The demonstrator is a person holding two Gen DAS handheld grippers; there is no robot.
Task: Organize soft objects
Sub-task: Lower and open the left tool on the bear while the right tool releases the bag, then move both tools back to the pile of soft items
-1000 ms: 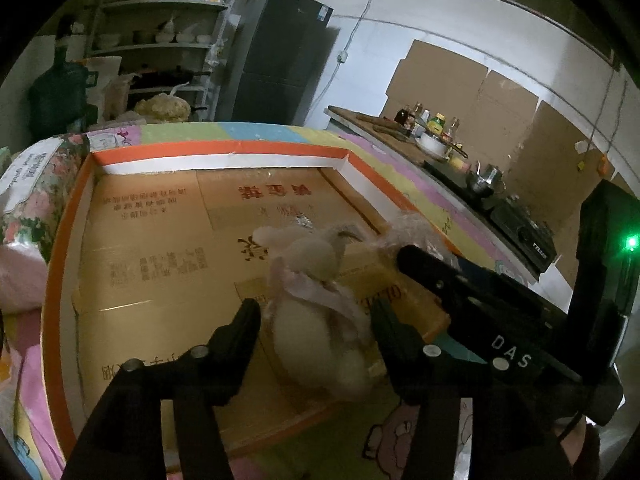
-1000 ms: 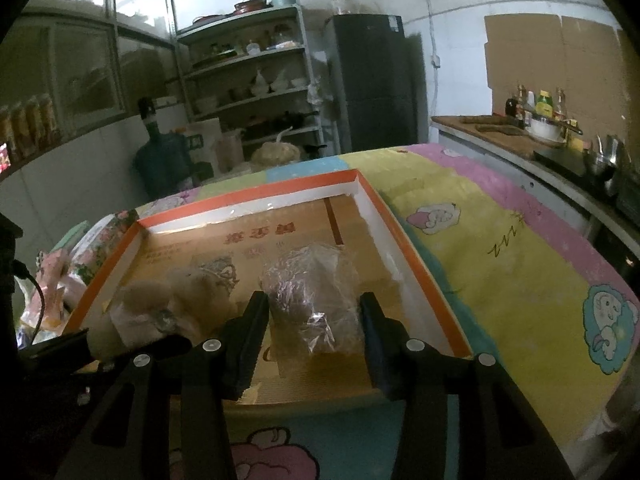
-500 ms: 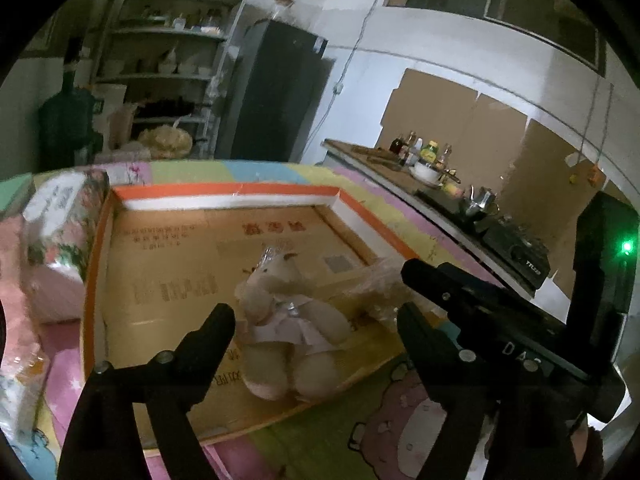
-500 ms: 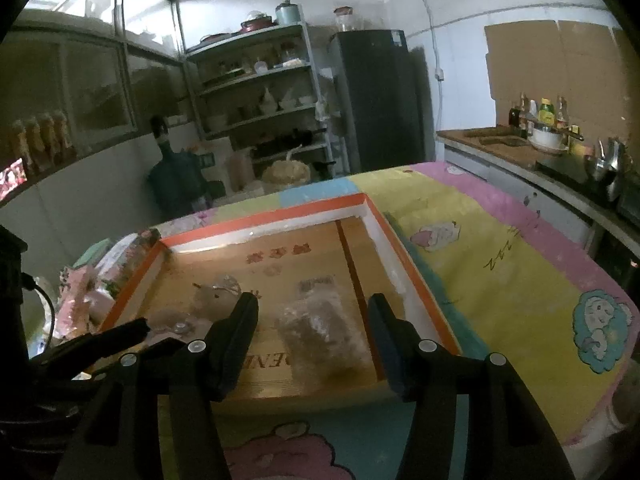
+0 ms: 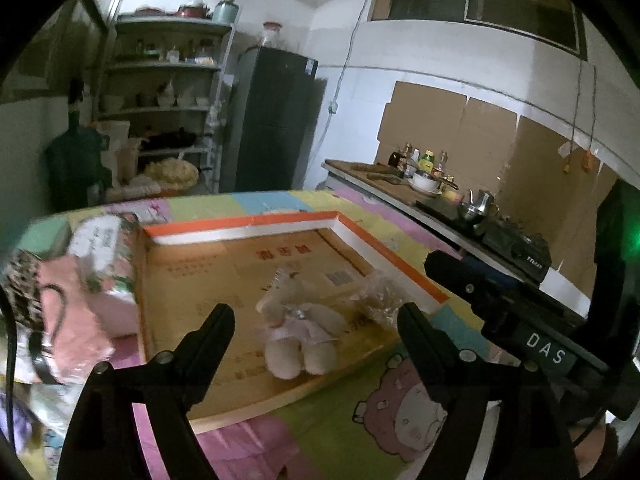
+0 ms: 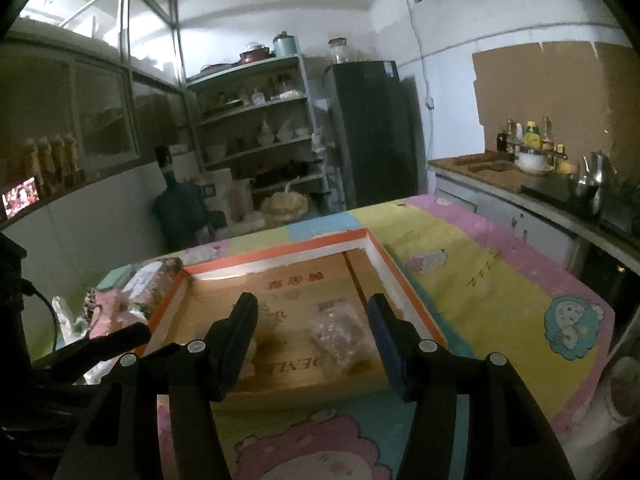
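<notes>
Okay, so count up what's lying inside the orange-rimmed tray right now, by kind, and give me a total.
Plush teddy bear: 1
Clear plastic bag with something brownish inside: 1
Total in the tray: 2

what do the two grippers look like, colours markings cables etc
Both are matte black. The left gripper has two tapering wedge-shaped fingers with small silver screw heads along each arm. The right gripper is built alike, though its inner pads look dark blue. Seen from the left wrist, its body carries white "DAS" lettering and a glowing green light. A black cable runs at the left edge.
</notes>
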